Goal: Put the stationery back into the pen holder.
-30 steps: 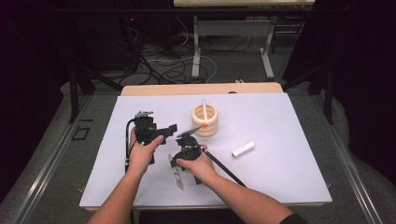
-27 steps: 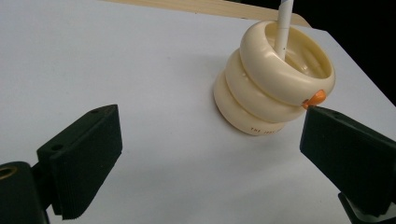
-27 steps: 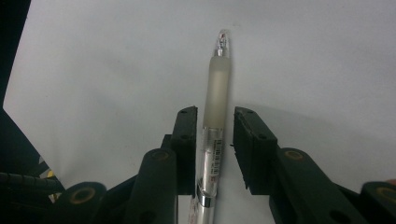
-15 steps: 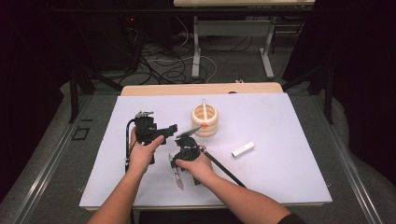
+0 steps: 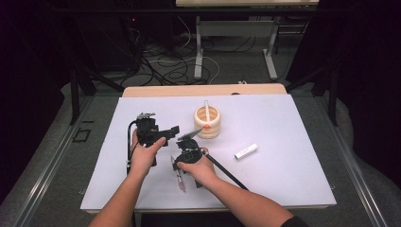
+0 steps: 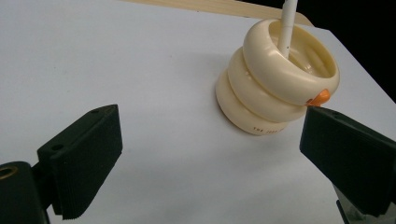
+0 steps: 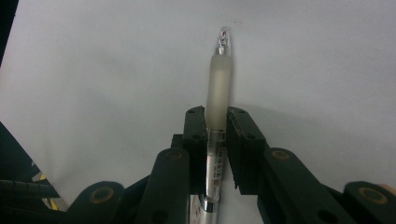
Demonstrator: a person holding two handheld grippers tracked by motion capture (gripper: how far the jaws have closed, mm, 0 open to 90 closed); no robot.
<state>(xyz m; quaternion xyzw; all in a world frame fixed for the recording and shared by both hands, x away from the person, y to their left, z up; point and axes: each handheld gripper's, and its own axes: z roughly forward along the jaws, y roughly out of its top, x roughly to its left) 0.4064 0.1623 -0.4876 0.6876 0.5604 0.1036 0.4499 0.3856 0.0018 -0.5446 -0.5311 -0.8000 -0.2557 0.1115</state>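
Step in hand: pen grasp. Right tool (image 7: pixel 215 128) has just closed, clamped on pen (image 7: pixel 218 93) near centre of table (image 5: pixel 293 179). Left tool (image 6: pixel 205 154) wide, empty, beside holder (image 6: pixel 275 88). Next, judged: lift pen, drop it upright in holder

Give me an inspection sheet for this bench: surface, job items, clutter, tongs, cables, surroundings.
Surface: white sheet over a wooden table, flat.
Job's things: pen clamped in the right tongs; cream ringed holder with an orange tab, a white stick standing in it.
Clutter: small white cap-like piece lying right of the holder.
Grippers: right tongs shut on the pen, jaws just closed; left tongs open, nothing between them, aimed at the holder.
Cables: black cable trails from the right tongs across the sheet.
Surroundings: dark; loose cables on floor behind the table.
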